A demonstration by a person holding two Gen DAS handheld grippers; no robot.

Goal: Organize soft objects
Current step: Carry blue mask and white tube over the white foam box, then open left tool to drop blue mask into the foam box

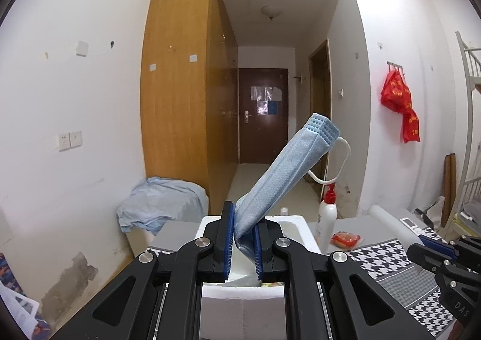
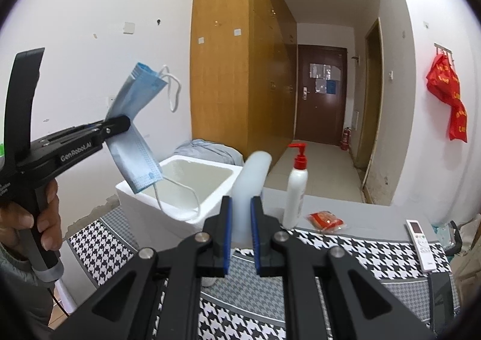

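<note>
While the left tool (image 2: 120,126) clamps 1 blue face mask (image 2: 135,129) mid-length above the foam box (image 2: 180,189), the right tool (image 2: 240,213) grips 1 pale roll (image 2: 252,177). Risk: dangling ear loop (image 2: 180,192) may snag the box rim.

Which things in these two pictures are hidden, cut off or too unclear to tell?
- Foam box inside: left wrist view, hidden behind the left gripper and the face mask.
- White roll lower end: right wrist view, hidden between the right gripper fingers.
- Red packet print: both views, too small to read.
- Remote control: left wrist view, mostly hidden; its buttons are too small in the right wrist view.
</note>
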